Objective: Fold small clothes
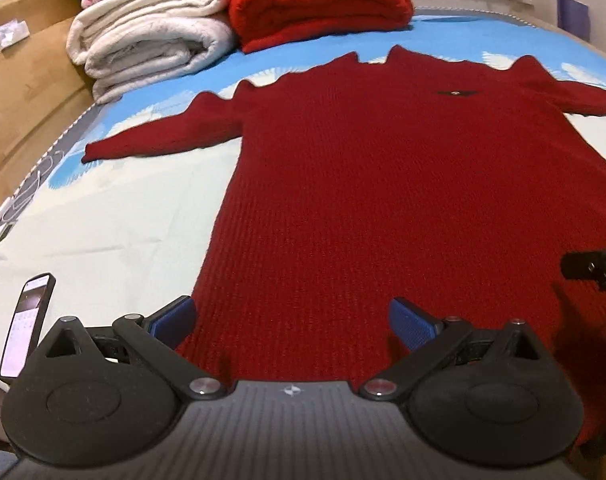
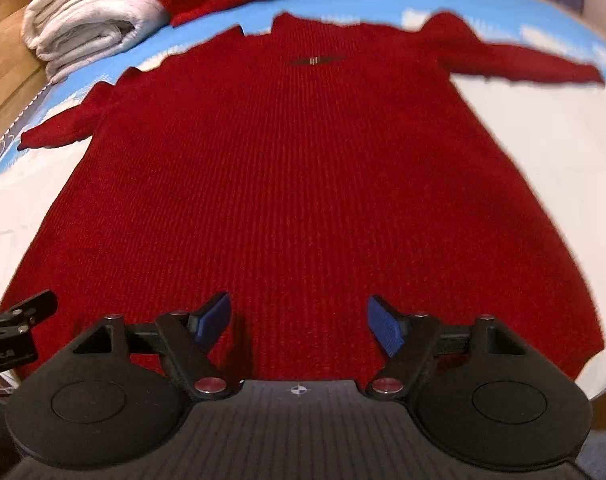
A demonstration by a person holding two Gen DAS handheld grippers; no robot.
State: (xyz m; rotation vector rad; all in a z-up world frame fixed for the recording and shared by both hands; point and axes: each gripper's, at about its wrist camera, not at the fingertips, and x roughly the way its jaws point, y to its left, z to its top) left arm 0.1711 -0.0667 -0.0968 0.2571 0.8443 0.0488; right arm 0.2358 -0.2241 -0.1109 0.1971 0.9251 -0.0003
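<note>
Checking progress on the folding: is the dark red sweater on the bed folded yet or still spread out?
Spread out, not folded. The sweater lies flat on the bed, front up, with both sleeves stretched out to the sides.

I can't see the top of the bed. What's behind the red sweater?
Behind the red sweater sit folded white blankets and a folded red blanket, with more things stacked on top. What lies behind the piles is hidden.

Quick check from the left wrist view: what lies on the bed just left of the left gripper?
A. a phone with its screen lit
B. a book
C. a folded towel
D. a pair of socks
A: a phone lies screen-up on the sheet beside the left gripper, left of the red sweater.
</note>
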